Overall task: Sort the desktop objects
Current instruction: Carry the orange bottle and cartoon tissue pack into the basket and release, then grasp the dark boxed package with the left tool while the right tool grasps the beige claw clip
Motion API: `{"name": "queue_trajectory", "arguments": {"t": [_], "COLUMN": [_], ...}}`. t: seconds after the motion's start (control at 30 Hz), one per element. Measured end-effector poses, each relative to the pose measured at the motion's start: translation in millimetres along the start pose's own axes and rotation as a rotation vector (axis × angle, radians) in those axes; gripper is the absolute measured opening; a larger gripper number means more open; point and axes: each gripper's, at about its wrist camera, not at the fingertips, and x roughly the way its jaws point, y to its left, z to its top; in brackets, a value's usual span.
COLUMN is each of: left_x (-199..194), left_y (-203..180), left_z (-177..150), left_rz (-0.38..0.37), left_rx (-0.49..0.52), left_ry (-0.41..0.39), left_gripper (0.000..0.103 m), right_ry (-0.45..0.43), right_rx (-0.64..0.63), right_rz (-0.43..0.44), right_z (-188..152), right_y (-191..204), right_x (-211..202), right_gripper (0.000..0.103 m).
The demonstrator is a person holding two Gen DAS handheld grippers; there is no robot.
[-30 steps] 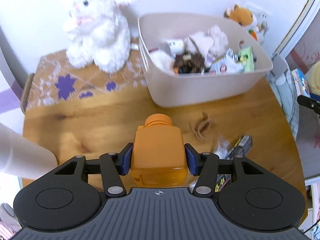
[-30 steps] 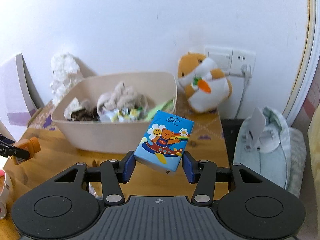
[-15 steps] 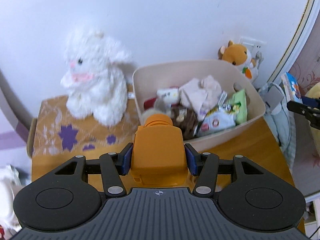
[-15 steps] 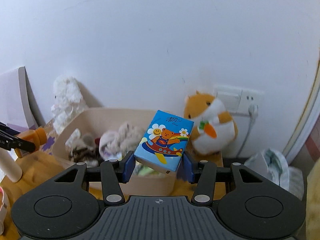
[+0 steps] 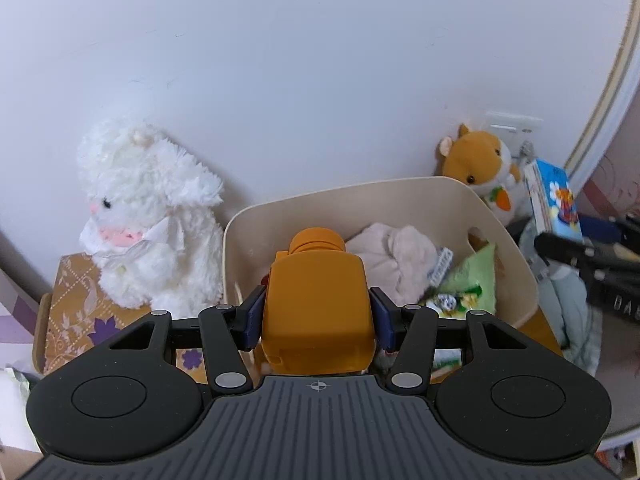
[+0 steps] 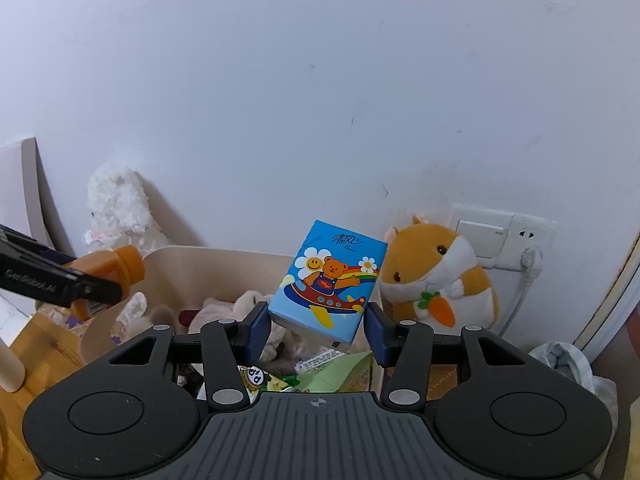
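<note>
My left gripper (image 5: 316, 318) is shut on an orange bottle (image 5: 318, 304), cap pointing forward, held above the near left part of the beige bin (image 5: 440, 196). In the right wrist view my right gripper (image 6: 318, 330) is shut on a blue tissue pack (image 6: 328, 280) printed with a cartoon bear, tilted, over the bin's (image 6: 208, 264) right side. The bin holds crumpled cloth (image 5: 394, 256), green snack packets (image 5: 468, 276) and other small items. Each gripper shows in the other's view: the right one with its tissue pack (image 5: 554, 200), the left one with its orange bottle (image 6: 114, 276).
A white plush lamb (image 5: 148, 216) sits on a patterned cloth (image 5: 76, 304) left of the bin. An orange hamster plush (image 6: 436, 276) leans on the wall by a socket and plug (image 6: 528, 256). Wooden tabletop (image 6: 36, 344) shows at lower left; a bundled bag (image 6: 568, 364) lies right.
Both grippers have risen and moved forward toward the wall, from above the tabletop to above the bin, each keeping its load. The table's loose items have dropped out of view.
</note>
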Motion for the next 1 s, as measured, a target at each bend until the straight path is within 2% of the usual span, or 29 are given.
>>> {"name": "queue_trajectory", "arguments": {"t": [0.27, 0.43, 0.5, 0.53, 0.67, 0.77, 0.87, 0.93, 1.0], "left_x": [44.8, 62.6, 65.7, 65.7, 59.9, 52.1, 43.5, 33.6, 22.7], "left_y": [-6.7, -11.2, -11.2, -11.1, -9.9, -10.3, -11.1, -12.1, -11.3], "left_z": [8.4, 2.8, -0.1, -0.8, -0.3, 0.5, 0.8, -1.8, -6.1], "left_rz": [0.036, 0.036, 0.034, 0.031, -0.009, -0.001, -0.006, 0.005, 0.018], "left_rx": [-0.044, -0.029, -0.032, -0.031, -0.026, -0.025, -0.02, -0.003, 0.006], "left_ry": [0.071, 0.123, 0.134, 0.132, 0.114, 0.093, 0.079, 0.059, 0.039], "left_gripper": [0.054, 0.054, 0.054, 0.054, 0.068, 0.074, 0.074, 0.074, 0.076], "right_ry": [0.074, 0.127, 0.137, 0.137, 0.143, 0.13, 0.103, 0.08, 0.061], "right_rx": [-0.03, -0.065, -0.084, -0.091, -0.098, -0.104, -0.11, -0.119, -0.127], "right_rz": [-0.005, -0.009, -0.015, -0.019, -0.019, -0.027, -0.025, -0.023, -0.015], "right_z": [-3.6, -11.8, -15.2, -16.5, -19.5, -20.3, -20.5, -23.1, -27.5], "right_y": [5.2, 10.0, 11.7, 12.1, 12.7, 13.7, 15.4, 17.3, 19.1], "right_x": [40.0, 57.0, 60.2, 60.9, 60.0, 52.9, 40.4, 28.5, 15.9], "right_gripper": [0.048, 0.048, 0.057, 0.057, 0.064, 0.077, 0.083, 0.091, 0.093]}}
